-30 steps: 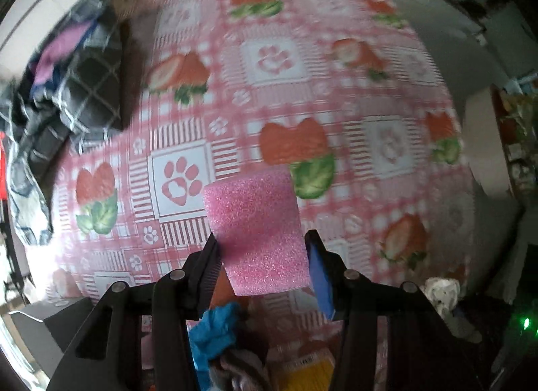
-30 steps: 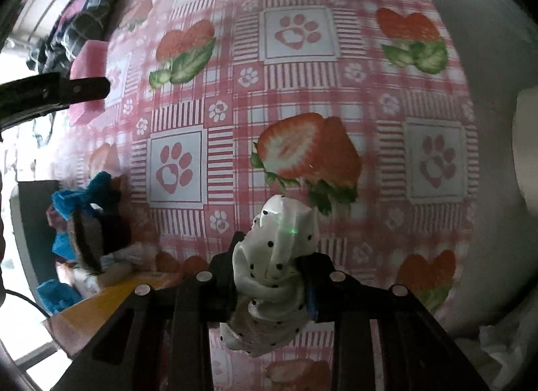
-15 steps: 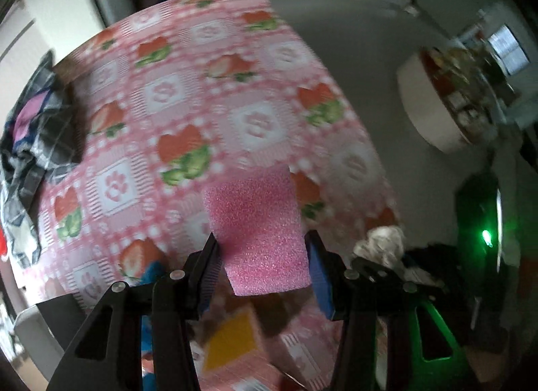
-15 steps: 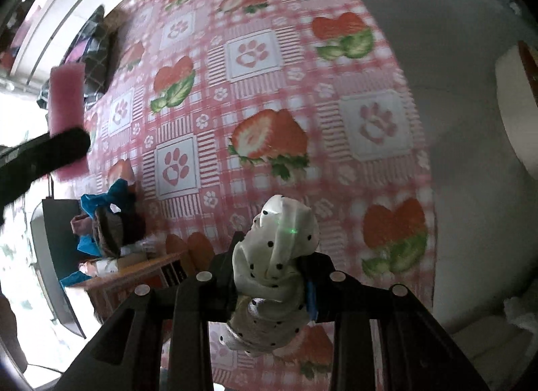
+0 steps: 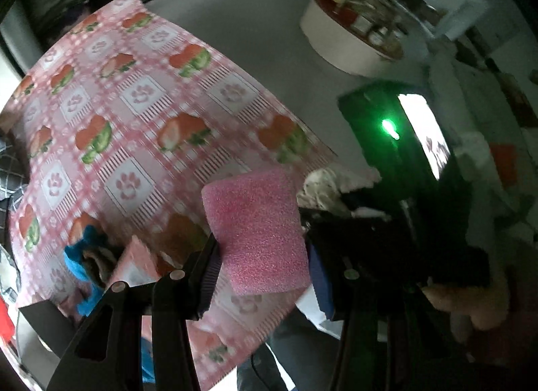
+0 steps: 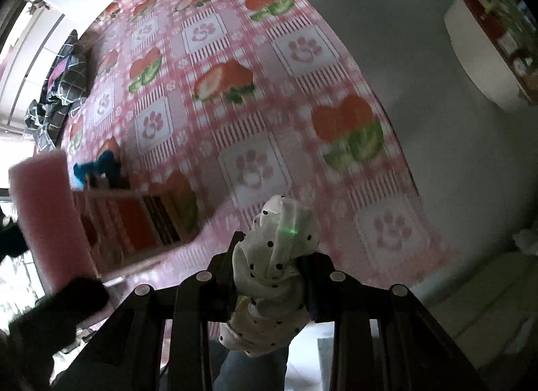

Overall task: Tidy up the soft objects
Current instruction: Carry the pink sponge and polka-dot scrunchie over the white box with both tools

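Both loads look light and squashy: left claw (image 5: 262, 266) pinches the pink foam block (image 5: 257, 229) across its lower sides, right claw (image 6: 272, 276) squeezes the dotted cloth bundle (image 6: 274, 266) mid-body.

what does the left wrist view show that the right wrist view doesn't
Only the left wrist view shows the left gripper clamped on the pink foam sponge block, and a black device with a green light off the table's right side.
Only the right wrist view shows the right gripper shut on the white black-dotted cloth close up, and dark plaid clothing by the window.
Both show the pink strawberry-and-paw tablecloth, blue fabric, and the round white tub.
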Tool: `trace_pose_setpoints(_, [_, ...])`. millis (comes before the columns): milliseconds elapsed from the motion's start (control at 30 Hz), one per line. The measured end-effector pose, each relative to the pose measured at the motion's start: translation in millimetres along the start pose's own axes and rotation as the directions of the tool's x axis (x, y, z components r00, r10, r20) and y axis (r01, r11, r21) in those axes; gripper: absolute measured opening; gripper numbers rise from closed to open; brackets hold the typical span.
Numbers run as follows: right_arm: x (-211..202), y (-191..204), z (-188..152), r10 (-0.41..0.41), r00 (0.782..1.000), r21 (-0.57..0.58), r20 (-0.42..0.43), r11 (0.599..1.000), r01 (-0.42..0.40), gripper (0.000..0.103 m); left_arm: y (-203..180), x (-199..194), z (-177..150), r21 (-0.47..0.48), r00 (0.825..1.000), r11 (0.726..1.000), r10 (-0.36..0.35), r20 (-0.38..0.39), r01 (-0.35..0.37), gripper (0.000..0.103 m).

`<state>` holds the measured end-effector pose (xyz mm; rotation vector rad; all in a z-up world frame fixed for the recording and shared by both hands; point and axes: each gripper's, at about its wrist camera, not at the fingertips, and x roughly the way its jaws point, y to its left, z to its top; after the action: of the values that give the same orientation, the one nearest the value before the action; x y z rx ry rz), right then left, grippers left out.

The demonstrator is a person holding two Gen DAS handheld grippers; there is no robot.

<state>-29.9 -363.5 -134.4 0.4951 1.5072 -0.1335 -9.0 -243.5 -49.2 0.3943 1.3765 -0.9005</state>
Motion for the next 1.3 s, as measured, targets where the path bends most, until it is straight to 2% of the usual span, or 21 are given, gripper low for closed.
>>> trace_pose_setpoints(133, [-2,8,-23,0.000,1.000,0.015,-0.002,1.000,0.000,0.032,-2,-11,-36,0.030,1.000,1.000,0.001,-0.006,-0.001,0.053])
trace_pose_setpoints(267, [-4,29,-45,0.002,1.000,-0.008,-0.002,1.000,-0.002,0.032,12,-23,-68,0.001,1.000,1.000,0.013,-0.006,-0.013,0.053])
trace_pose_setpoints(467, [-3,73,-75,0.017,1.000,-0.073,-0.020,0.997,-0.018,0.032,48,-50,-111,-0.103,0.998,0.993,0.055,0.036,-0.051,0.053])
trace_pose_setpoints(667, [0,123,-95,0.017,0.999,-0.191,-0.044,0.981,-0.025,0.032,93,-75,-153,-0.261,0.990,0.961,0.117,0.079,-0.092,0.053])
trace_pose_setpoints(867, [-5,171,-109,0.007,0.999,-0.339,-0.041,0.941,-0.021,0.032,133,-91,-185,-0.425,0.979,0.898,0.173,0.110,-0.111,0.053])
trace_pose_setpoints(1067, [-16,222,-117,0.007,1.000,-0.501,-0.021,0.865,-0.016,0.032,164,-108,-215,-0.561,0.964,0.820,0.227,0.137,-0.113,0.053])
trace_pose_setpoints(1267, [-16,271,-124,0.010,0.999,-0.626,-0.033,0.780,-0.028,0.032,193,-119,-251,-0.688,0.950,0.717,0.280,0.139,-0.111,0.053])
trace_pose_setpoints(1300, [-16,280,-125,0.010,0.999,-0.647,-0.037,0.762,-0.032,0.032,198,-121,-259,-0.712,0.946,0.693,0.294,0.136,-0.113,0.053])
